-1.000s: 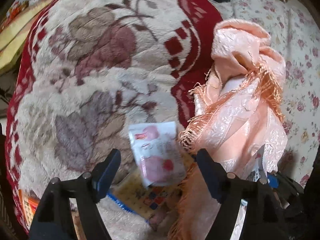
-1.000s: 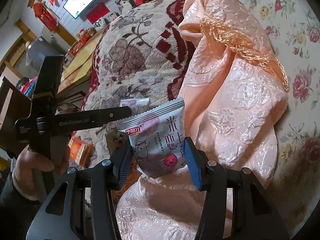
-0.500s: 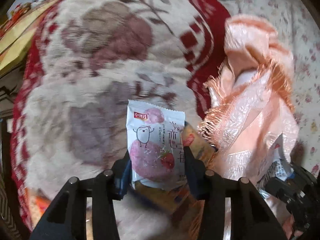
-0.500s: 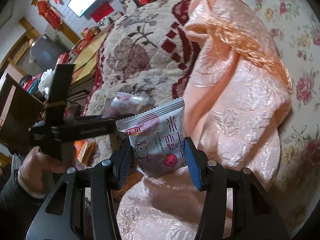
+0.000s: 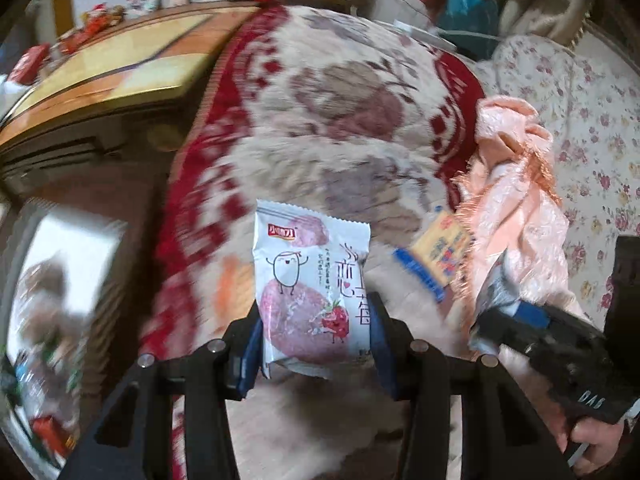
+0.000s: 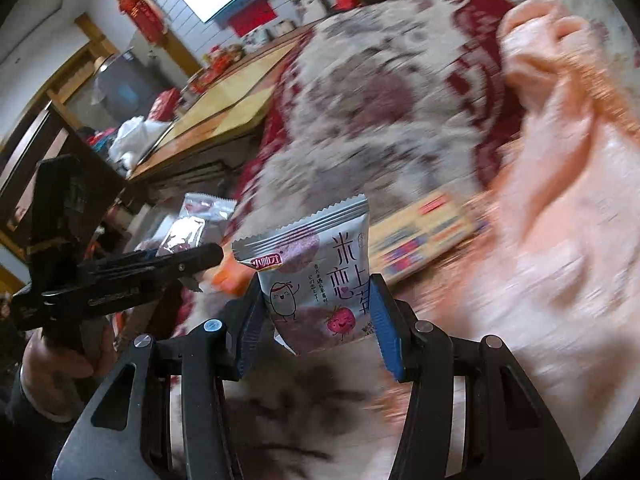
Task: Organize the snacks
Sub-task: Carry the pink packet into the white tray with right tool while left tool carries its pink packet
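Observation:
My left gripper (image 5: 314,344) is shut on a white snack packet (image 5: 312,280) printed with a pink cake and a strawberry, held upright above the floral blanket (image 5: 340,100). My right gripper (image 6: 316,328) is shut on a matching packet (image 6: 316,276). Each gripper shows in the other's view: the left gripper (image 6: 200,256) at the left with its packet (image 6: 196,220), the right gripper (image 5: 492,320) at the lower right. A yellow snack pack (image 5: 440,248) and an orange one (image 5: 232,280) lie on the blanket below.
A peach fringed cloth (image 5: 516,184) is bunched at the blanket's right on a flowered bedspread (image 5: 592,128). A low wooden table (image 5: 120,52) with small items stands beyond the blanket's left edge. At the far left, a blurred white-rimmed container (image 5: 60,280).
My left gripper closed on the packet that lay on the blanket and lifted it, swinging left. My right gripper kept its packet and swung left too; both views are blurred.

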Tool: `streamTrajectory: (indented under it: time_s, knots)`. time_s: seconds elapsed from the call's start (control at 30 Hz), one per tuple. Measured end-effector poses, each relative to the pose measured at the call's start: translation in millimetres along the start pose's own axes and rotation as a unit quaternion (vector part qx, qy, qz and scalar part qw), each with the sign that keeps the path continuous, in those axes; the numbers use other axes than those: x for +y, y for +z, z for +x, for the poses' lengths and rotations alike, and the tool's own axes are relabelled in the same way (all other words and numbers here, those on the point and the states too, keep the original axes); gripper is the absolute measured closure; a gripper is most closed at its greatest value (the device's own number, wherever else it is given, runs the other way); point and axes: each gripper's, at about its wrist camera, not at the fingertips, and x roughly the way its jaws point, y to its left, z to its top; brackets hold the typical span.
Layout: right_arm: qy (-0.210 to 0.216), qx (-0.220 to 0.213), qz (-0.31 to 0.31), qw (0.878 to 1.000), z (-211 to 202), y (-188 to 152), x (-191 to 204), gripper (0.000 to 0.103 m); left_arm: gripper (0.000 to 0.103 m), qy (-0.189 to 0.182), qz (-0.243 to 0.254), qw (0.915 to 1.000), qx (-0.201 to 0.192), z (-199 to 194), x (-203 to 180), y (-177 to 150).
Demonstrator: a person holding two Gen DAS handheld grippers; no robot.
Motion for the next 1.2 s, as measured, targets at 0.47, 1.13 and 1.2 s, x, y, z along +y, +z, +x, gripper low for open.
streamTrajectory:
  time_s: [0.47, 1.13, 1.2]
  knots:
    - [0.045, 0.057, -0.045, 0.996, 45.5, -48.8, 110.4, 0.054, 0.054, 0.067, -0.061, 0.9942, -0.058, -74.6, 97.3, -65.8]
    - [0.077, 0.102, -0.14, 0.982, 83.7, -50.0, 220.5, 0.054, 0.054, 0.135, -0.161, 0.9735, -0.09, -117.3, 206.4, -119.2]
    - [0.079, 0.106, -0.147, 0.98, 88.6, -49.9, 228.1, 0.054, 0.054, 0.136, -0.166, 0.9725, -0.091, -116.6, 210.5, -121.1]
